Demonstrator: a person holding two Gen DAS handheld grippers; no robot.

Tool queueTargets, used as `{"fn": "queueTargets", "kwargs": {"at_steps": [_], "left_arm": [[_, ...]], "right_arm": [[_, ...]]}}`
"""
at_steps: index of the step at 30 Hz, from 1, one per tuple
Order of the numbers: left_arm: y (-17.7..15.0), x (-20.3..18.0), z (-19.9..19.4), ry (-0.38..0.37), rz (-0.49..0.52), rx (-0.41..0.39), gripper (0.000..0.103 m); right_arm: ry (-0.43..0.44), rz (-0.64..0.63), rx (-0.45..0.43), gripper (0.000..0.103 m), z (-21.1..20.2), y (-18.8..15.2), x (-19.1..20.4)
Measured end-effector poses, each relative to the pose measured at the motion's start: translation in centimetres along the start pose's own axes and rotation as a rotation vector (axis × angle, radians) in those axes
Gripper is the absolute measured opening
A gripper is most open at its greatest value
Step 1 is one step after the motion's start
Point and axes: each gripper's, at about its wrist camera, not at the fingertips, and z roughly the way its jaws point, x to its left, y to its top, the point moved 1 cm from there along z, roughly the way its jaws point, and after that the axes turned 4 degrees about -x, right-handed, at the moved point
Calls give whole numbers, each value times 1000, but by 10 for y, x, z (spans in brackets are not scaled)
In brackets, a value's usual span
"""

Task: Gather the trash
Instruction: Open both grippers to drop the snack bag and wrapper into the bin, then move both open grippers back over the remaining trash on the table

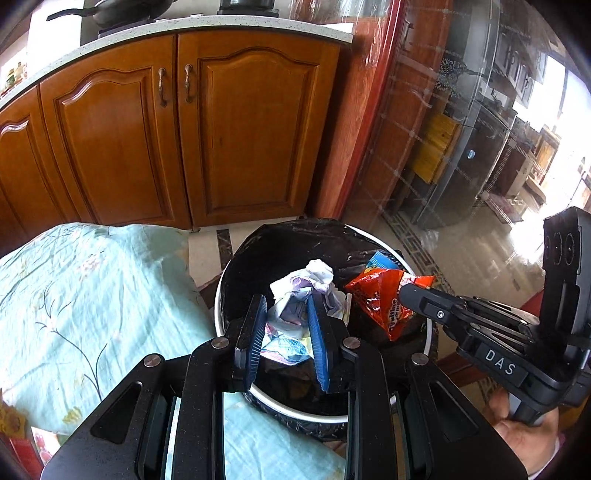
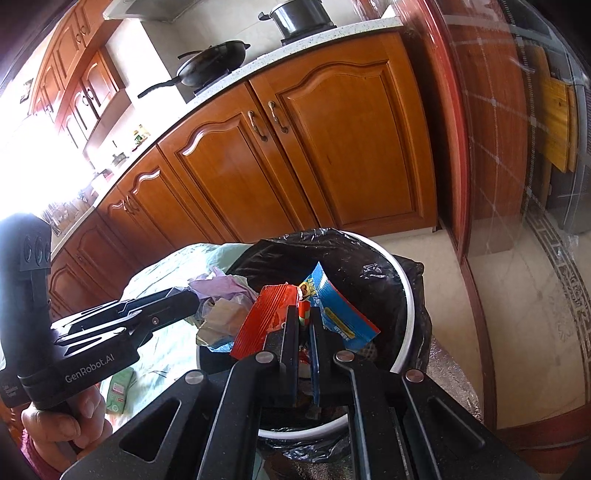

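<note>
A white trash bin (image 1: 218, 314) lined with a black bag (image 1: 280, 243) stands on the floor beside a table. My left gripper (image 1: 287, 306) is shut on a wad of crumpled paper (image 1: 314, 277) and holds it over the bin. My right gripper (image 2: 304, 314) is shut on snack wrappers, a red one (image 2: 258, 321) and a blue one (image 2: 332, 306), over the same bin (image 2: 400, 291). In the left wrist view the right gripper's fingers (image 1: 417, 291) pinch the orange-red wrapper (image 1: 380, 299). In the right wrist view the left gripper (image 2: 199, 299) holds the paper (image 2: 225, 295).
A table with a light blue floral cloth (image 1: 92, 302) lies left of the bin. Wooden kitchen cabinets (image 1: 177, 129) stand behind, with a wok (image 2: 214, 62) and a pot (image 2: 299, 14) on the counter. A glass door (image 1: 461, 147) is at the right. A small green packet (image 2: 120, 391) lies on the cloth.
</note>
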Motion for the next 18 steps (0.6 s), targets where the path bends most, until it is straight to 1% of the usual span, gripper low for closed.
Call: {"fn": "queueTargets", "kwargs": {"at_steps": [7, 9, 10, 11, 12, 13, 14, 16, 18], "left_arm": [[0, -1, 13, 3, -3, 30, 23], [1, -1, 16, 8, -10, 40, 25], [1, -1, 17, 13, -14, 44, 28], [1, 0, 18, 14, -19, 47, 33], [1, 0, 17, 14, -24, 44, 35], [0, 1, 16, 14, -28, 40, 40], [0, 2, 15, 17, -32, 39, 45], [-1, 3, 11, 12, -39, 29, 47], [-3, 5, 7, 12, -47, 19, 47]], "right_arm": [[-6, 7, 17, 5, 9, 2, -10], [-5, 7, 22, 8, 11, 2, -11], [-5, 8, 24, 9, 12, 3, -11], [-8, 11, 26, 9, 13, 3, -12], [-6, 15, 28, 10, 14, 4, -14], [-6, 22, 30, 12, 14, 4, -15], [-5, 30, 27, 14, 14, 4, -16], [-3, 34, 23, 18, 12, 5, -17], [5, 41, 15, 31, 10, 5, -17]]}}
